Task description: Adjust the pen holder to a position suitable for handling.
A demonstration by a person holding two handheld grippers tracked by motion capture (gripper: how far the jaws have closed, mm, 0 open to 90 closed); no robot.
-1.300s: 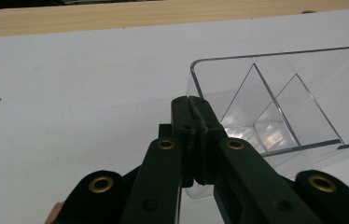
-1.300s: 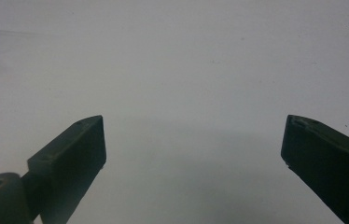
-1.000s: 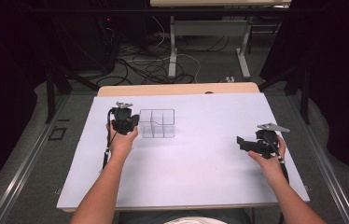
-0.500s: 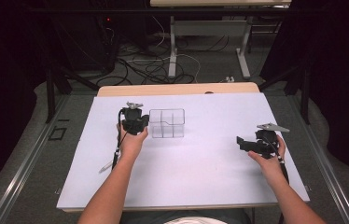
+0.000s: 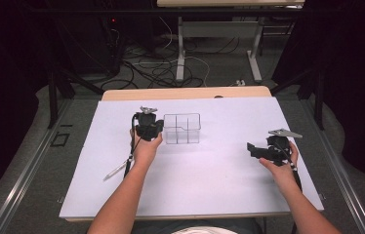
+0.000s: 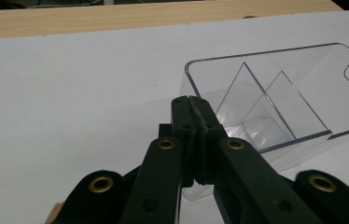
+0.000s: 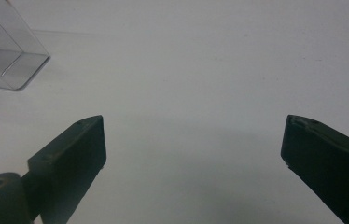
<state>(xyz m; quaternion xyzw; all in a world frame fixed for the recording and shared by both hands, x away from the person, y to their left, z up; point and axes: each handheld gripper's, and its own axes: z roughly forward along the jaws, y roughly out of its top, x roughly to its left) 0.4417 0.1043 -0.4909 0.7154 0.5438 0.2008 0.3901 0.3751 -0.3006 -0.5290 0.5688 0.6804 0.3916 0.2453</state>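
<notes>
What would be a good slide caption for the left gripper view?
Left tongs shut on the near wall of an empty clear divided box on a white table.

Count of things on the tabletop [image 5: 210, 180]

One clear divided box [image 5: 182, 128], one pen [image 5: 114, 170], two hand-held grippers: left [image 5: 147, 127], right [image 5: 256, 149]. One white sheet covers the top.

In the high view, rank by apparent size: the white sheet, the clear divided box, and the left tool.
1. White sheet, by far the largest.
2. Clear divided box.
3. Left tool, a bit smaller than the box, though it sits higher and nearer the camera, so that gap is unsure.
</notes>
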